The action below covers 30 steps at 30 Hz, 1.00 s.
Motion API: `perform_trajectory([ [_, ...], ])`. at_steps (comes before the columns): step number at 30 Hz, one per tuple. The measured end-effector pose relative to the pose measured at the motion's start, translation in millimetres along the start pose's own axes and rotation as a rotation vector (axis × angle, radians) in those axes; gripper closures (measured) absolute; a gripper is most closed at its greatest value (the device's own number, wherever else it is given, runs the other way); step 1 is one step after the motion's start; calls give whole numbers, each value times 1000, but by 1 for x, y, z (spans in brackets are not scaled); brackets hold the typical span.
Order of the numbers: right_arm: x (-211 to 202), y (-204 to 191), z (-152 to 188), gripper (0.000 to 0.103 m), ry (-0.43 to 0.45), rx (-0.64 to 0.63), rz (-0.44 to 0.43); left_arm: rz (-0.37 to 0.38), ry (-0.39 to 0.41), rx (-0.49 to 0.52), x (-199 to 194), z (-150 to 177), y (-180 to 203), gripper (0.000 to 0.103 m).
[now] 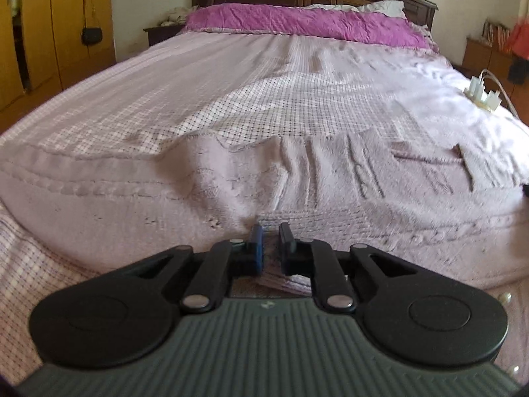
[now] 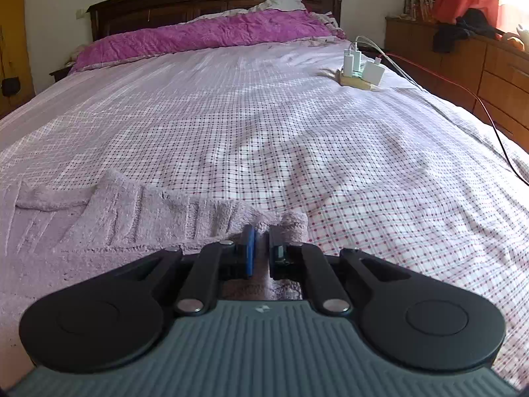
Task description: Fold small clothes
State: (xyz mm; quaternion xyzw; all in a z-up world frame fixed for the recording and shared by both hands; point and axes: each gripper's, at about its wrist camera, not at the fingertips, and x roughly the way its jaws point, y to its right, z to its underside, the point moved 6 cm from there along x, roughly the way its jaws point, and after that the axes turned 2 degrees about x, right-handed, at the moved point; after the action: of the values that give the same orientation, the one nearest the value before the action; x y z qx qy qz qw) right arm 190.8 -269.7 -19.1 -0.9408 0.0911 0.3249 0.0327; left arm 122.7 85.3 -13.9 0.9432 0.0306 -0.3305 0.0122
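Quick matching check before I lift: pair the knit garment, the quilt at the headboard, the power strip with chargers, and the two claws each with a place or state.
Things:
1. pale knit garment
2. magenta quilt
3. power strip with chargers
4. left claw and right claw

Places or states:
A. far end of the bed, against the headboard
B. on the checked sheet near the bed's right edge, cables trailing off
C. closed on the garment's near edge
D. spread flat at the near end of the bed

Pairs: 1-D, 2-A, 3-B, 4-C
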Motion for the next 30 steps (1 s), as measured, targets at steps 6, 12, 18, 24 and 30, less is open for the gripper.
perform_trajectory([
  [6, -19, 0, -5, 53, -22, 15, -43, -2, -21, -60, -11, -5, -8, 67],
  [12, -58, -13, -7, 43, -24, 38, -101, -33, -22, -77, -29, -11, -16, 66],
  [18, -96, -39, 2, 38, -52, 61, -209, -94, -14, -90, -49, -15, -37, 65],
  [24, -127, -72, 16, 34, -73, 52, -301, -163, 0, -107, -63, -19, -69, 65],
  [30, -142, -104, 31, 31, -92, 37, -359, -245, 3, -176, -64, -22, -119, 64],
])
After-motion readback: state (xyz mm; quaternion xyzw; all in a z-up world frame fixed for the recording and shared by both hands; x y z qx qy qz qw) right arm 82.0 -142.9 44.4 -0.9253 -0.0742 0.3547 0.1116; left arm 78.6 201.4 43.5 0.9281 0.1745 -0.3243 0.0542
